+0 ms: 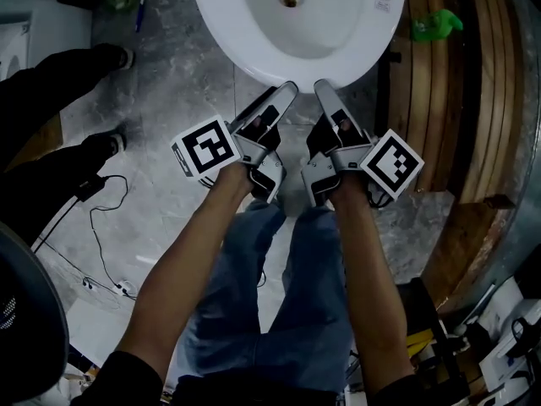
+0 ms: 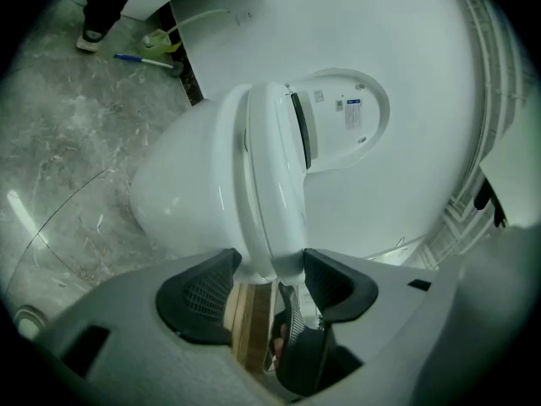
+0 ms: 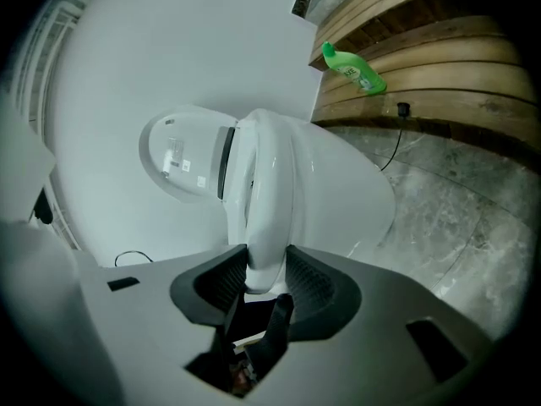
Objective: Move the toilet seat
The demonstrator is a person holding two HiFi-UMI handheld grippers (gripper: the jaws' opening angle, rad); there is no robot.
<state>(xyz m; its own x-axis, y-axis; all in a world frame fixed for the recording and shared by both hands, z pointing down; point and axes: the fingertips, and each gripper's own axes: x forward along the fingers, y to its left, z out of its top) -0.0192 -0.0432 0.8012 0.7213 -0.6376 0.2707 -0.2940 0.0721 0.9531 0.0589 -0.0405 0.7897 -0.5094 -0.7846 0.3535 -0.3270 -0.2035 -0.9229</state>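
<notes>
The white toilet (image 1: 296, 24) fills the top of the head view, its lid (image 2: 347, 117) standing up against the back. The toilet seat (image 1: 254, 57) lies along the bowl's rim. My left gripper (image 1: 286, 93) reaches the front edge of the rim just left of centre, and my right gripper (image 1: 324, 91) just right of centre. In the left gripper view the seat's front edge (image 2: 270, 184) runs between the black pads (image 2: 211, 290), which press on both its sides. The right gripper view shows the same: the seat (image 3: 270, 184) is pinched between the pads (image 3: 308, 282) of the right gripper (image 3: 266, 273).
A green bottle (image 1: 435, 24) lies on curved wooden slats (image 1: 439, 100) right of the bowl. Someone's dark shoes (image 1: 114, 57) stand on the grey stone floor at left, near a thin cable (image 1: 101, 218). My jeans-clad legs are below the grippers.
</notes>
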